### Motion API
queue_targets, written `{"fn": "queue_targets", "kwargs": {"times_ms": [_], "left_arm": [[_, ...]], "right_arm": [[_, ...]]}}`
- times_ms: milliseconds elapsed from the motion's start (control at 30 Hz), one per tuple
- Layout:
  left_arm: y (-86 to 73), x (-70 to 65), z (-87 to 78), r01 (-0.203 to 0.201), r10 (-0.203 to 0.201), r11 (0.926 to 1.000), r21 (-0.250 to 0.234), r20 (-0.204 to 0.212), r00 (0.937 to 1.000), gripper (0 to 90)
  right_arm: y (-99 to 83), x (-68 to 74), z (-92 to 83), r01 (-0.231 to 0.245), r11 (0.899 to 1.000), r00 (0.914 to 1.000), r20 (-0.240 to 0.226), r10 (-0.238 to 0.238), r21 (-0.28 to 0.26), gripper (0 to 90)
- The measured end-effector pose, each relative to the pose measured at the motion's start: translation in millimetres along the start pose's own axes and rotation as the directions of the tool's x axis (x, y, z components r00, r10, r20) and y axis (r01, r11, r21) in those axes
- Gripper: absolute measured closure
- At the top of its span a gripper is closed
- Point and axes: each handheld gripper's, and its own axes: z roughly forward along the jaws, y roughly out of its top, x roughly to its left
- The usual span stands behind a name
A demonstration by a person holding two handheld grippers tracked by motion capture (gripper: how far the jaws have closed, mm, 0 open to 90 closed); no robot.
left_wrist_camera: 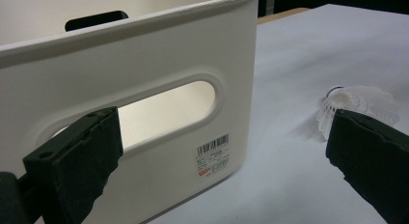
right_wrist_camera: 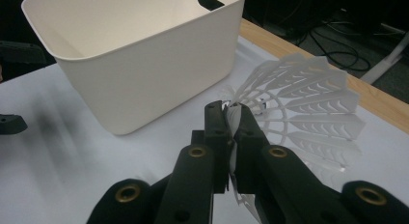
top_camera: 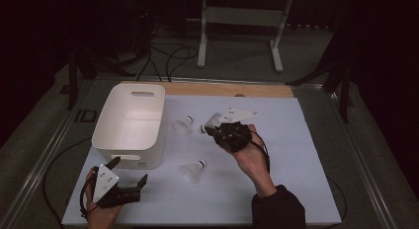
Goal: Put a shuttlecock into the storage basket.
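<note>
The jaws of the right gripper (right_wrist_camera: 230, 119) pinch the thin skirt of a white shuttlecock (right_wrist_camera: 308, 103), raised above the worktop (top_camera: 296, 140) just beside the white bin (right_wrist_camera: 144, 55). Such a thin hold may let it slip or bend. The left gripper (top_camera: 129, 171) waits with wide jaws near the bin's front wall.

L gripper (top_camera: 129, 175) low near table edge, jaws wide apart, R gripper (top_camera: 216, 129) raised mid-table, jaws clamped tight
</note>
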Motion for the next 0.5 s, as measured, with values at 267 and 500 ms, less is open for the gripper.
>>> {"fn": "queue_targets", "kwargs": {"times_ms": [267, 500], "left_arm": [[0.8, 3.4, -0.5, 0.026, -0.026, 0.9995, -0.018, 0.002, 0.9997, 0.1], [1.1, 6.1, 0.7, 0.043, -0.043, 0.9987, -0.028, -0.001, 0.9991, 0.1]], "right_arm": [[0.8, 3.1, 3.4, 0.002, 1.0, 0.9999, -0.012, -0.002, -0.003, 87.4], [4.6, 6.6, 6.6, 0.0, 1.0, 0.9997, -0.025, 0.0, -0.008, 87.4]]}}
